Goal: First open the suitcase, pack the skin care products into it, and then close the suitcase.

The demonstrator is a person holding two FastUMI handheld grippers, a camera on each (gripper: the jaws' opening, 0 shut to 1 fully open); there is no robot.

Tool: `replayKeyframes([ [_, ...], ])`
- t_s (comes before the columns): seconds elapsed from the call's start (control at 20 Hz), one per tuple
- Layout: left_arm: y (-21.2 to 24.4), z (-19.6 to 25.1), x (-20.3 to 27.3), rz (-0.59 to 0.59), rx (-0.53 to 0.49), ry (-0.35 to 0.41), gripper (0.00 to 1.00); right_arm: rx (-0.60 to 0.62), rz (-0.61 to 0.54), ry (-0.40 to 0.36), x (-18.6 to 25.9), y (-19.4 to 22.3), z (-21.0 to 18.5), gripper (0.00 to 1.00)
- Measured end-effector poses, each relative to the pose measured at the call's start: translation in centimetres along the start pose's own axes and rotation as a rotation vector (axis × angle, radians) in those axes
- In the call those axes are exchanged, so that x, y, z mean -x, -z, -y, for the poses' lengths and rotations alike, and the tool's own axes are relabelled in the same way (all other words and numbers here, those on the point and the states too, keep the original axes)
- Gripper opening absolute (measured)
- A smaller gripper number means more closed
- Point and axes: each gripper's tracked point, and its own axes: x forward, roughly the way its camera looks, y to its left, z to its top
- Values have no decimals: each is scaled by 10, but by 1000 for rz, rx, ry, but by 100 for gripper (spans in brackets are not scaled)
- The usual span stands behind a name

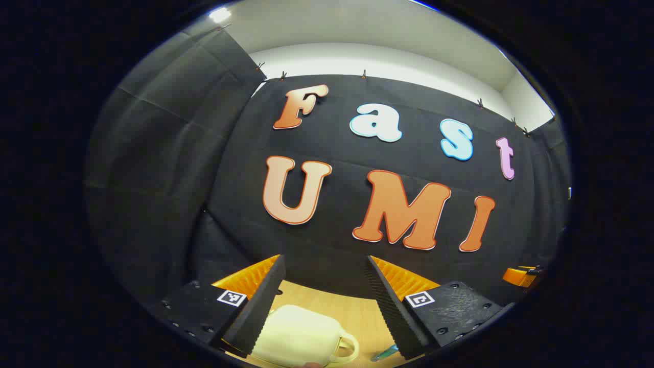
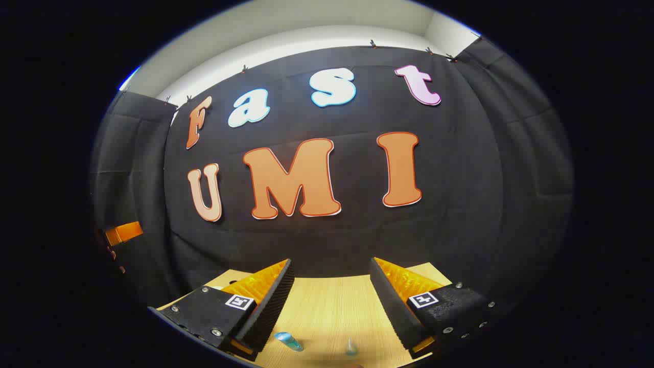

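Suitcase (image 1: 299, 337), a pale cream case with a loop handle, lies closed on the wooden counter (image 1: 352, 312) at the lower centre of the left gripper view, between the spread fingers of the released left tool (image 1: 325, 266). In the right gripper view, the right tool (image 2: 332, 268) is likewise released above two small skin care products (image 2: 288, 341) at the bottom edge.

Recording booth: black cloth wall (image 2: 485, 179), wooden table (image 2: 332, 306)
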Motion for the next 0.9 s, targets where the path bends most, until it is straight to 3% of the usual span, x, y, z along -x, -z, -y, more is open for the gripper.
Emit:
replayKeyframes([
  [0.25,42,41,-15,-125,34,90,97,40,-46,59,0,11,8,95],
  [0.6,54,86,-24,-173,69,206,97,61,-69,102,-1,12,11,95],
  [0.9,52,98,-34,-134,-20,212,97,64,-72,115,8,13,34,95],
])
